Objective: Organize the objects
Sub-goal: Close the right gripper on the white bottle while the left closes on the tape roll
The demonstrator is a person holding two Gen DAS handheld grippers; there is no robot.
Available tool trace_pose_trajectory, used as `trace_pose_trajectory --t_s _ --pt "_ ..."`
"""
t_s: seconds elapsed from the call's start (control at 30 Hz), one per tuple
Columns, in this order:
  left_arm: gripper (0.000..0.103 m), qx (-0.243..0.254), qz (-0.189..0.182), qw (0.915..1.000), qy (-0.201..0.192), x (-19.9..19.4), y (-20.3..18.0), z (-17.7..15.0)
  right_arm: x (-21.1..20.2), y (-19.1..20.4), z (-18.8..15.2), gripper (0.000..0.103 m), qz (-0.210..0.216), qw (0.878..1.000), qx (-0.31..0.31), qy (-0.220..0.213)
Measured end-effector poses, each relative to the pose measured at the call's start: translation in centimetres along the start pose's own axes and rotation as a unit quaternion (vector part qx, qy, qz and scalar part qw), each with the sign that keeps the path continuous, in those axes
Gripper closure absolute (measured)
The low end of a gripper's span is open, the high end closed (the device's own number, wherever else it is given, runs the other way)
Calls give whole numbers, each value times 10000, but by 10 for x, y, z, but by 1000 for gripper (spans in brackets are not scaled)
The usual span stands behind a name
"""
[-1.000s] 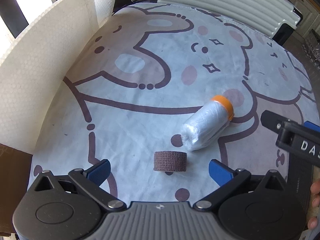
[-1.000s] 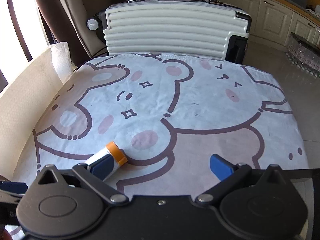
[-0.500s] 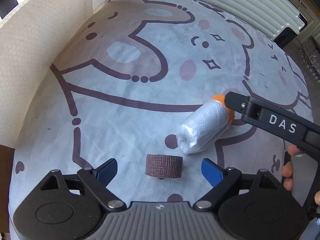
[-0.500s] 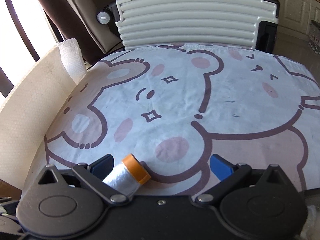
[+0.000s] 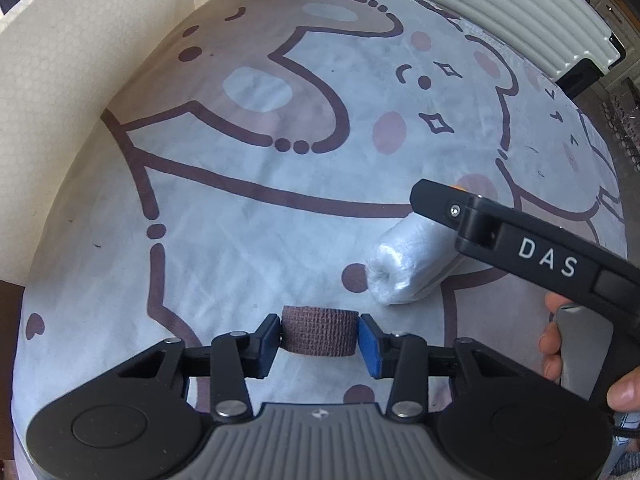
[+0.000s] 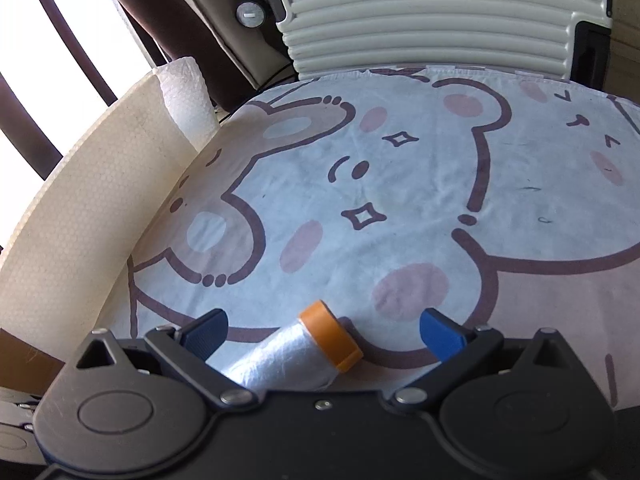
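A small brown bandage roll (image 5: pixel 319 331) lies on the bear-print cloth (image 5: pixel 248 232). My left gripper (image 5: pixel 319 338) is shut on it, one blue pad against each end. A white plastic-wrapped roll with an orange cap (image 5: pixel 408 266) lies just right of it. In the right wrist view this roll (image 6: pixel 296 356) lies between the open fingers of my right gripper (image 6: pixel 324 330), orange cap pointing away, pads apart from it. The right gripper's black body (image 5: pixel 520 240) hangs over the roll in the left wrist view.
A cream honeycomb board (image 5: pixel 68 92) stands along the cloth's left edge, with a white bubble-wrap roll (image 6: pixel 186 96) behind it. A ribbed cream suitcase (image 6: pixel 432 20) stands at the far edge. Bare cloth stretches beyond both objects.
My left gripper moved forward and closed on the brown bandage roll. My right gripper moved left and down, so the orange-capped roll now lies between its open fingers.
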State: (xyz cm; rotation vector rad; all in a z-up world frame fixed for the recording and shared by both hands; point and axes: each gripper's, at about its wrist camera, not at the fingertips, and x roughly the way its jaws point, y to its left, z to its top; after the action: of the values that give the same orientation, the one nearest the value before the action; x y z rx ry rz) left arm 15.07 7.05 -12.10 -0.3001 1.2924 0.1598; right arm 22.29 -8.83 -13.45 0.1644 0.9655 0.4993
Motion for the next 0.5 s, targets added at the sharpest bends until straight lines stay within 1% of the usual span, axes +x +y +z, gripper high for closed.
trace_pose_trajectory --t_s 0.1,0.2,0.3,0.5 --pt "60 -224 130 9996 -85 -5 15 2 2 6 0 0 104 9999 -93 21" --pt "60 -458 316 9983 -188 -9 33 5 4 11 -1 0 122 9996 -214 104" --pt "60 -716 398 9964 -218 -10 49 9 5 17 -3 0 89 9988 -439 184" --pt "60 -828 467 9953 -177 -8 59 10 7 31 -11 1 -7 9932 -1097 394"
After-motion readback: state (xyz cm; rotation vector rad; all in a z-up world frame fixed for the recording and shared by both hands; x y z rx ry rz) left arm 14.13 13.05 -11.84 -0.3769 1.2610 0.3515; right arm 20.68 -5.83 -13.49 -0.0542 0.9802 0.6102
